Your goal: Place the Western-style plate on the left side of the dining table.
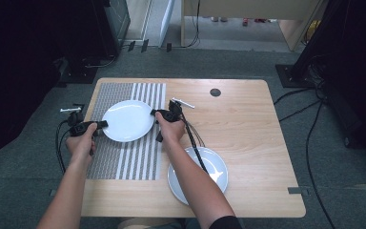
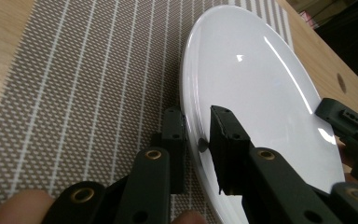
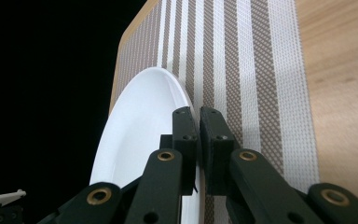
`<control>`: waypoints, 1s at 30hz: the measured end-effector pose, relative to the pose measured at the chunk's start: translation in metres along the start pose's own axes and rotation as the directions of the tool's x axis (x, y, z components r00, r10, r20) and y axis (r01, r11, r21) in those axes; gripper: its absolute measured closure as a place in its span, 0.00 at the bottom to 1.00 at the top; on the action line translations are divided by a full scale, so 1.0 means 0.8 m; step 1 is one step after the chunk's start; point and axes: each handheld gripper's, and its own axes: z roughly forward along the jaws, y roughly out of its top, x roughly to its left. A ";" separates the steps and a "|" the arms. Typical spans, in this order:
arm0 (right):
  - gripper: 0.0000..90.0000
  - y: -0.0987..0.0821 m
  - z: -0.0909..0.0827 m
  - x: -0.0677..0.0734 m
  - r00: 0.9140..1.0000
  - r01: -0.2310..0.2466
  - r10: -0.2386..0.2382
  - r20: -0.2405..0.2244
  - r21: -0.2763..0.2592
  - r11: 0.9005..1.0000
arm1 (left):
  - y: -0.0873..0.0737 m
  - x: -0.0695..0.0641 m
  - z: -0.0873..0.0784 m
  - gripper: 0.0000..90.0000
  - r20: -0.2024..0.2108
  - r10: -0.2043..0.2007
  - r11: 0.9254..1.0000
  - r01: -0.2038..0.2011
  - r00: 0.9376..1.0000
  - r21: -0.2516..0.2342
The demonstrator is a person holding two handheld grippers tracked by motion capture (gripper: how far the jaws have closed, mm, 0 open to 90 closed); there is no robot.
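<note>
A white plate (image 1: 127,120) lies over a brown and white striped placemat (image 1: 124,160) on the left half of the wooden table. My left gripper (image 1: 104,124) is shut on the plate's left rim, and my right gripper (image 1: 153,112) is shut on its right rim. In the left gripper view the plate (image 2: 251,79) has its rim pinched by my left gripper (image 2: 196,135), one jaw above and one below, over the placemat (image 2: 88,84). The other gripper (image 2: 349,126) holds the far rim. In the right gripper view my right gripper (image 3: 199,135) clamps the thin edge of the plate (image 3: 140,126).
A second white plate (image 1: 219,167) sits near the table's front edge, partly under the right forearm. A dark round hole (image 1: 215,92) marks the tabletop at the back. Cables trail from both grippers. Dark equipment stands beyond the table's left and right sides.
</note>
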 end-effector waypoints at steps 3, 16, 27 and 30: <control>0.94 0.000 0.007 -0.001 1.000 0.002 -0.002 0.010 -0.010 1.000 | 0.001 0.004 0.008 0.87 -0.018 -0.006 1.000 0.007 1.000 0.007; 0.94 0.001 0.024 -0.003 0.996 0.068 -0.066 0.054 -0.030 0.997 | 0.003 0.010 0.016 0.86 -0.018 -0.022 1.000 0.022 1.000 -0.018; 0.63 0.002 0.014 0.009 0.985 0.175 -0.173 0.025 -0.080 0.981 | 0.000 -0.015 -0.014 0.43 -0.080 0.206 0.970 -0.214 0.975 -0.115; 0.54 0.005 0.001 0.016 0.968 0.251 -0.251 0.019 -0.104 0.962 | -0.008 -0.027 -0.030 0.23 -0.017 0.240 0.962 -0.240 0.971 -0.132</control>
